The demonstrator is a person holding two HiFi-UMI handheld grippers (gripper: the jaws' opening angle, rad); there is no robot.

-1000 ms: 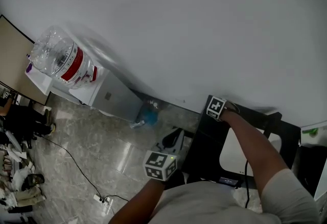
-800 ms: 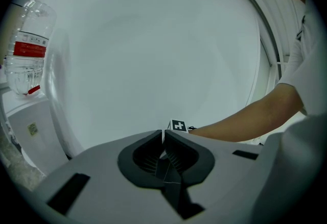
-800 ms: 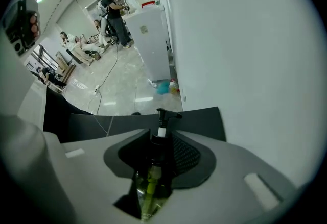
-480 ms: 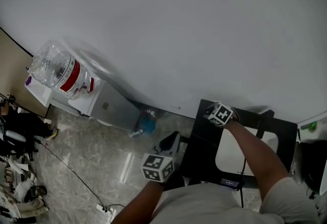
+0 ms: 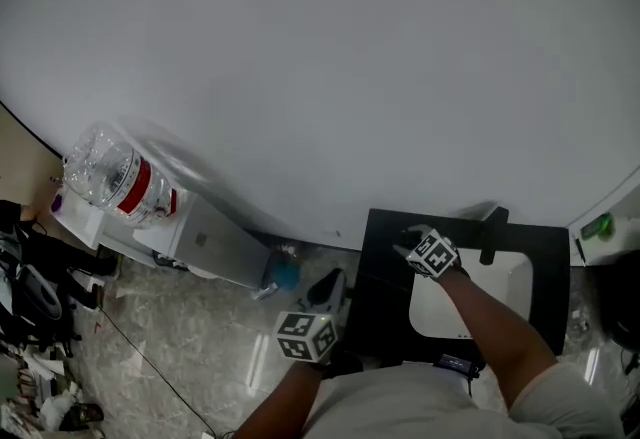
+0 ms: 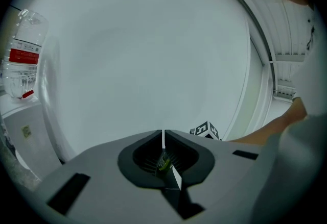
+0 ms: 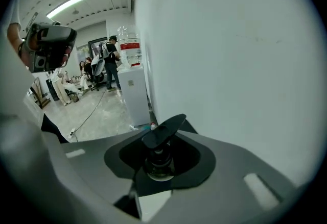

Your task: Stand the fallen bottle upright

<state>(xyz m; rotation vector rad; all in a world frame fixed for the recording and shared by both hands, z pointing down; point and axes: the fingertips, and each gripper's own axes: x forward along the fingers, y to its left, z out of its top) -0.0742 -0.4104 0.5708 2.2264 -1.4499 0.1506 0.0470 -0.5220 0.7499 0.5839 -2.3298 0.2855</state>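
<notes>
In the right gripper view a bottle's neck (image 7: pixel 159 163) with a dark, leaf-shaped spout (image 7: pixel 164 131) sits in the hollow between my right gripper's (image 7: pixel 166 124) jaws, which are shut round it. The rest of the bottle is hidden. In the head view my right gripper (image 5: pixel 408 233) hangs over the black table (image 5: pixel 385 287), by the far left corner of a white tray (image 5: pixel 480 307). My left gripper (image 5: pixel 328 285) is left of the table, over the floor. In its own view my left gripper (image 6: pixel 163 136) is shut, facing the white wall, and holds nothing.
A white wall fills the far side. A water dispenser (image 5: pixel 205 242) with a clear jug (image 5: pixel 110 177) stands at the left, a small blue thing (image 5: pixel 285 272) on the floor beside it. People (image 7: pixel 110 65) and a floor cable (image 7: pixel 89 113) are far left.
My right gripper has come from the table's far left corner towards the white tray and turned. The left gripper has shifted a little. The whole table now shows.
</notes>
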